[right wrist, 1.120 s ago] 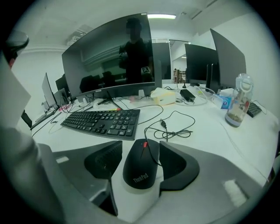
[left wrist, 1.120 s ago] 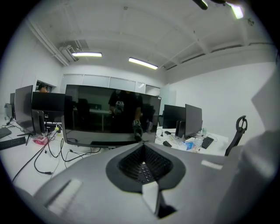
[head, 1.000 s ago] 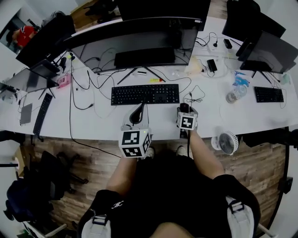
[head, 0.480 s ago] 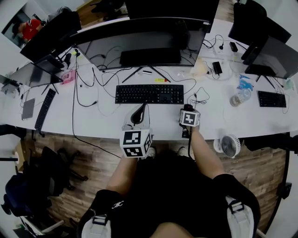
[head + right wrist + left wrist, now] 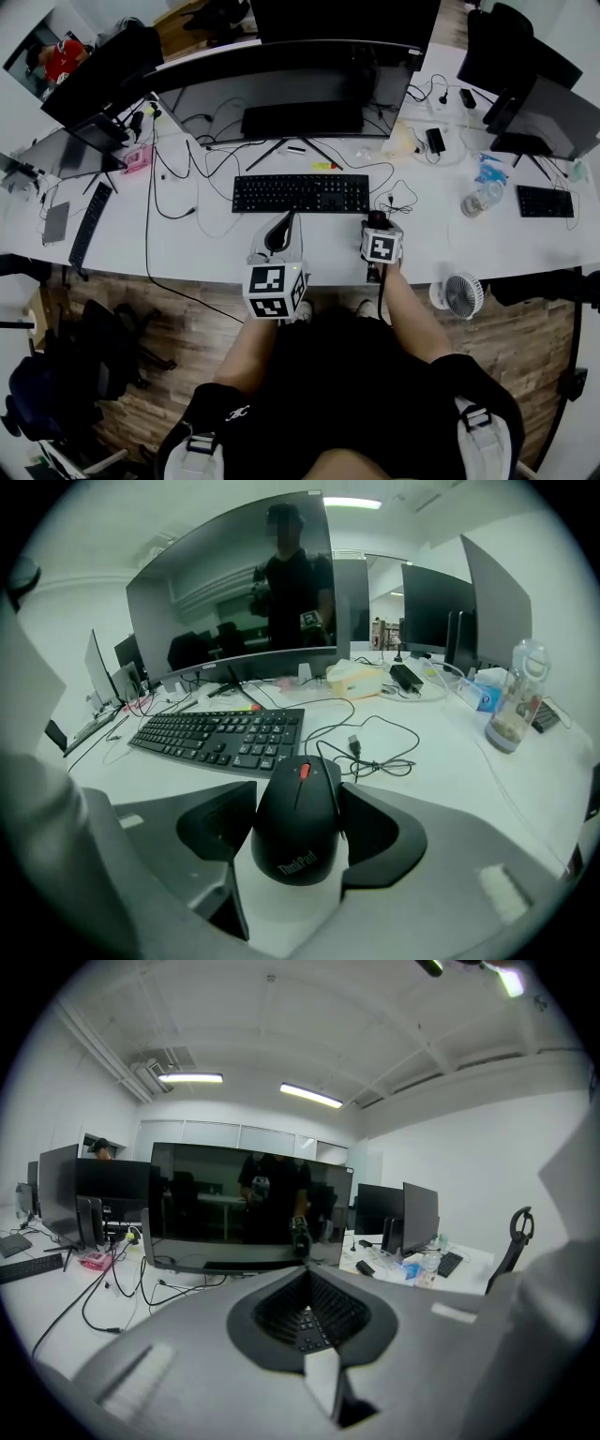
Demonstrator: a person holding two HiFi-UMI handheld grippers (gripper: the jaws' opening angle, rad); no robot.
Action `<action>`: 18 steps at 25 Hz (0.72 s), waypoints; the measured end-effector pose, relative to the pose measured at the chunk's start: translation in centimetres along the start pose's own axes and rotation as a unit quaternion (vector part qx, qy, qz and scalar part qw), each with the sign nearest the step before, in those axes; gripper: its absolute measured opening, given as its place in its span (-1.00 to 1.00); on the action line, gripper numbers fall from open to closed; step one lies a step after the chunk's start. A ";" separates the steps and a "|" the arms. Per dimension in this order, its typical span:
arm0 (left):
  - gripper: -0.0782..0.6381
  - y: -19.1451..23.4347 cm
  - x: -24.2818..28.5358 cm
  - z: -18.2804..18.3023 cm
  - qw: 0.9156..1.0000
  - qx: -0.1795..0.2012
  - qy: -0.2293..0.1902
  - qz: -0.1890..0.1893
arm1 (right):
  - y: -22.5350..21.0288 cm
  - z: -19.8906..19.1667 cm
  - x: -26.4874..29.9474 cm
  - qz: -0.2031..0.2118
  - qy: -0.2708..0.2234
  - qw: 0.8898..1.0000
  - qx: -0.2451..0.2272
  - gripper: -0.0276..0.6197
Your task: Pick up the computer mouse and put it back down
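A black computer mouse (image 5: pixel 298 827) with a red scroll wheel rests on the white desk (image 5: pixel 441 761), just right of the keyboard (image 5: pixel 220 735). My right gripper (image 5: pixel 296 799) straddles it, one jaw on each side. The jaws are opening and the pads stand just off the mouse's sides. From the head view only the mouse's front (image 5: pixel 375 219) shows, beyond the right gripper (image 5: pixel 377 227) and its marker cube. My left gripper (image 5: pixel 279 228) hovers near the desk's front edge, below the keyboard (image 5: pixel 300 192). Its jaws meet at the tips with nothing in them (image 5: pixel 305 1269).
A loose coiled cable (image 5: pixel 375 747) lies just beyond the mouse. A wide curved monitor (image 5: pixel 281 84) stands behind the keyboard. A plastic bottle (image 5: pixel 476 202) is at the right, and a small fan (image 5: pixel 459 291) sits off the desk's front edge. More monitors and cables crowd the back.
Both grippers stay almost where they were. The head view has shifted slightly, and no change in the jaws shows from that view.
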State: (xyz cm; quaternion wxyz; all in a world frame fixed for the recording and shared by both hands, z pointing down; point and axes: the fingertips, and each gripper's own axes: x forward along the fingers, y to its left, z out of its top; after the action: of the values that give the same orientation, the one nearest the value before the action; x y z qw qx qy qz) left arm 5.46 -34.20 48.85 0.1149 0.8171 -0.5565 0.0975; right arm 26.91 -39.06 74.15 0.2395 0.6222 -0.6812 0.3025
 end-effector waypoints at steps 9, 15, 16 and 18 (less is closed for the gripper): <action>-0.64 -0.8 0.5 0.3 1.000 0.000 -0.004 -0.014 | -0.7 4.3 -4.0 -0.003 -0.090 0.996 0.000 -0.07; -0.64 -2.1 0.9 0.6 0.999 0.003 -0.011 -0.030 | -0.5 7.3 -7.2 0.003 -0.137 0.990 -0.022 -0.07; -0.64 -2.3 0.9 0.6 0.999 0.003 -0.012 -0.033 | -0.5 7.9 -7.8 0.002 -0.146 0.989 -0.029 -0.08; -0.64 -2.7 1.0 0.7 0.999 0.003 -0.013 -0.037 | -0.4 9.2 -9.3 -0.002 -0.171 0.984 -0.043 -0.08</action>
State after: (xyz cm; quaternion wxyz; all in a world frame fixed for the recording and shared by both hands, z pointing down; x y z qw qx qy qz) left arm 8.37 -34.35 48.24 0.1087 0.8389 -0.5268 0.0837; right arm 28.83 -39.12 61.22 0.1468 0.6554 -0.7230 0.1618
